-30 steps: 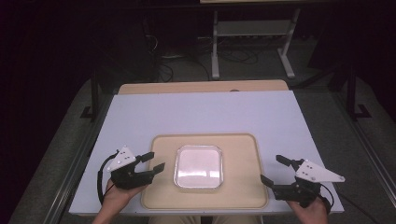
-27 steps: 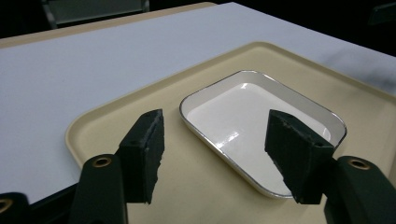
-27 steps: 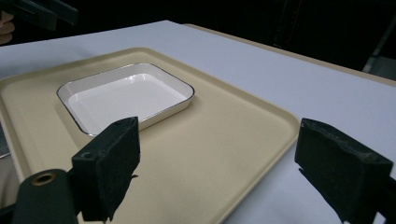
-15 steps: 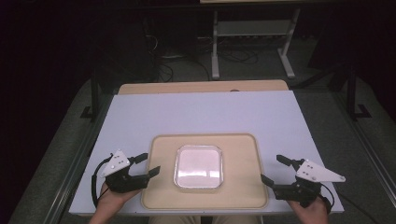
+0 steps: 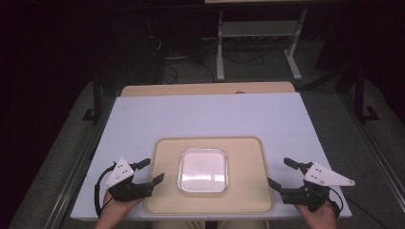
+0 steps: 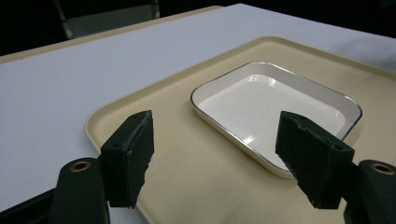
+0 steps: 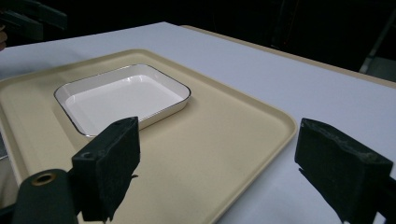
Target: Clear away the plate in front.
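A beige tray [image 5: 248,191] lies at the near middle of the white table, and a square white dish [image 5: 203,171] with a thin dark rim rests on it, holding nothing. My left gripper [image 5: 153,170] is open over the tray's left edge, pointing toward the dish. In the left gripper view the jaws [image 6: 219,158] stand wide apart above the tray [image 6: 163,105], with the dish [image 6: 275,107] just beyond them. My right gripper [image 5: 279,171] is open at the tray's right edge. Its jaws [image 7: 224,168] straddle the tray's corner [image 7: 210,140], well short of the dish [image 7: 121,95].
The white tabletop [image 5: 210,119] stretches bare beyond the tray to a wooden strip [image 5: 205,89] along its far edge. A metal stand [image 5: 258,43] and cables [image 5: 172,52] sit on the dark floor behind. Metal rails [image 5: 76,171] run along the table's sides.
My left gripper has drifted slightly back toward the near edge of the table. The right gripper, tray and dish have stayed put.
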The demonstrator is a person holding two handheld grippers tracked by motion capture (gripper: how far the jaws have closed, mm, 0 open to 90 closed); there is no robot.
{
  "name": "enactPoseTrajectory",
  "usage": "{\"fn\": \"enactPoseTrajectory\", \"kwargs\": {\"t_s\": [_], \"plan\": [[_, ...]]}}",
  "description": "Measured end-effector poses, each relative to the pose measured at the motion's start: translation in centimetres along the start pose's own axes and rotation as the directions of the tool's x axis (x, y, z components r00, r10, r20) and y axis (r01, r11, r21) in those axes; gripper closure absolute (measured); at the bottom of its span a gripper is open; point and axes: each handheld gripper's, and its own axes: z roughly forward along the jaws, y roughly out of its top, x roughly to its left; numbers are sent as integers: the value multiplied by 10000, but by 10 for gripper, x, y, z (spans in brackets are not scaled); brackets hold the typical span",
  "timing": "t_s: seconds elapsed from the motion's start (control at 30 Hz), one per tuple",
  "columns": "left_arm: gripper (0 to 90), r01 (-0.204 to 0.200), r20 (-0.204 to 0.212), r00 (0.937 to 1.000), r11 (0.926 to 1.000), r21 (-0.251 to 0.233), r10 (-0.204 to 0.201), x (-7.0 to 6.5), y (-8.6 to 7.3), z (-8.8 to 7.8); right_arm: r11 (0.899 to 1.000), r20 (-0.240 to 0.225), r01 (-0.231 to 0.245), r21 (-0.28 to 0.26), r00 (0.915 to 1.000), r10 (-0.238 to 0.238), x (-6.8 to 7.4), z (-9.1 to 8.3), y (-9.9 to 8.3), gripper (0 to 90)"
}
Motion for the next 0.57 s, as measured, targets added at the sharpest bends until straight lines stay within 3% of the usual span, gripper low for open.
{"fn": "enactPoseTrajectory", "kwargs": {"t_s": [0.47,0.57], "plan": [[278,-852,-274,9960,9962,-152,847,-6,-2,2,9999,-168,55,97,9998,-53,0,2,0,134],[278,-883,-229,9959,9959,-188,878,-6,-2,2,9999,-207,103,92,9997,-101,0,2,0,134]]}}
